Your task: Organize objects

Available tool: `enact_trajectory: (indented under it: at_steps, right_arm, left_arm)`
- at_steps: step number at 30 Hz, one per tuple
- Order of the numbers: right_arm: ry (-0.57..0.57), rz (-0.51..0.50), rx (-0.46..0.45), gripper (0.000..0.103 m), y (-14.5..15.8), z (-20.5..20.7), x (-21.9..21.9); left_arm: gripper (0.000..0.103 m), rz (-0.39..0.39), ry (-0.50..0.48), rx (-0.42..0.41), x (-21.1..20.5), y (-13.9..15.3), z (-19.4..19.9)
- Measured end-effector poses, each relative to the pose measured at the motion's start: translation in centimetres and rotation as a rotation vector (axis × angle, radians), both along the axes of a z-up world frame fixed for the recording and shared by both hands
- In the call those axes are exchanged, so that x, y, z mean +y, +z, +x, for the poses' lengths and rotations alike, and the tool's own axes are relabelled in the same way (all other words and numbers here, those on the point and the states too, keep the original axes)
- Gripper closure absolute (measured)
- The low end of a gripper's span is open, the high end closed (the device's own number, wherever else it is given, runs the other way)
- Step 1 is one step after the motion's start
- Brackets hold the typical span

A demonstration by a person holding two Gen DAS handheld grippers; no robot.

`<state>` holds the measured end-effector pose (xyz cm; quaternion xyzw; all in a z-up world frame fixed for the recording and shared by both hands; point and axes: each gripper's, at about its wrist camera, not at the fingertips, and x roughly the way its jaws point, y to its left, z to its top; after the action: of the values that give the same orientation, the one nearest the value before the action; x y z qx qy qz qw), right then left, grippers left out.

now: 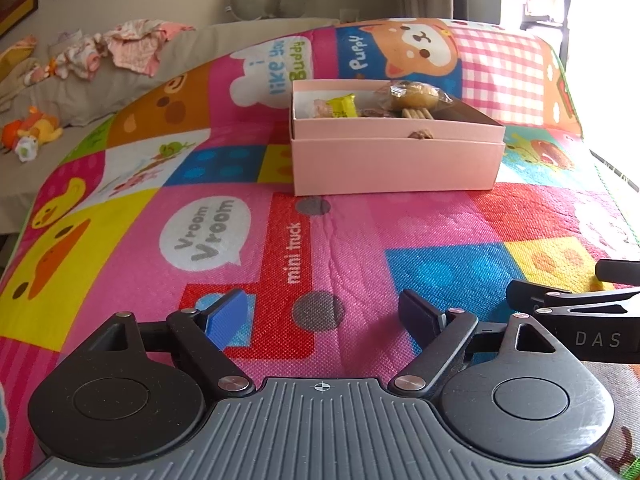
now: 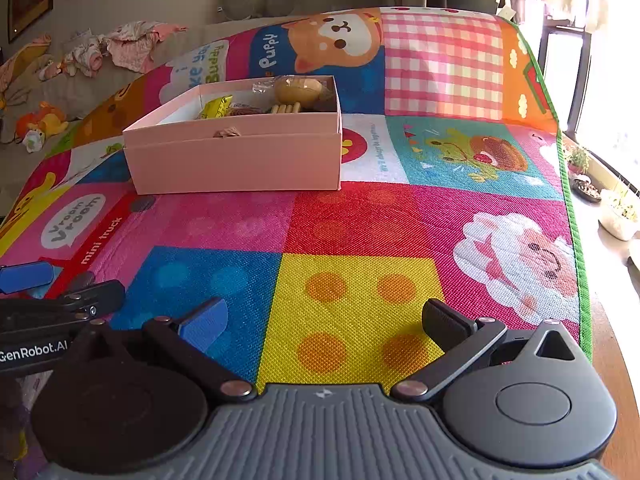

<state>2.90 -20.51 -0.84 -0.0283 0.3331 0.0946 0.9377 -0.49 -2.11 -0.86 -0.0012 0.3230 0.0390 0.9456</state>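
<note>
Setting: a bright patchwork play mat (image 1: pixel 280 264) with cartoon animals covers a flat surface; a sofa with heaped clothes (image 1: pixel 120 46) and a soft toy (image 1: pixel 34 130) lies beyond its left edge.
Box: a pink cardboard box (image 1: pixel 396 160) sits on the mat, ahead of both grippers and well apart from them; it looks nested in its own lid, top open.
Contents: a yellow packet (image 1: pixel 342 106), a round bun in clear wrap (image 1: pixel 412 96), pale sticks (image 1: pixel 416 114) and other small items too small to name.
Left gripper: the left gripper (image 1: pixel 320 312) hangs low over the mat, fingers spread wide, nothing between them.
Right gripper: the right gripper (image 2: pixel 324 322) is just beside it, also spread wide and empty, over a yellow square.
Loose items: none visible on the mat, so the sorting looks largely done.
Handling, box: likely light, thin-walled card that dents under a hard squeeze; best taken by 1 side wall, or 2 opposite walls with both grippers.
Handling, wrapped goods: the film looks slick and crinkly, the bun soft; pinch a wrapper edge gently.
</note>
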Motion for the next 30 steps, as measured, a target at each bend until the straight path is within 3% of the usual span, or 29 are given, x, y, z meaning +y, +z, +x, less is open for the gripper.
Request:
enact_trajectory:
  at_steps: [30]
  right_arm:
    - [0.0, -0.002, -0.001, 0.0, 0.0, -0.07, 0.09]
  left_arm:
    - [0.015, -0.009, 0.0, -0.001, -0.02, 0.0, -0.11]
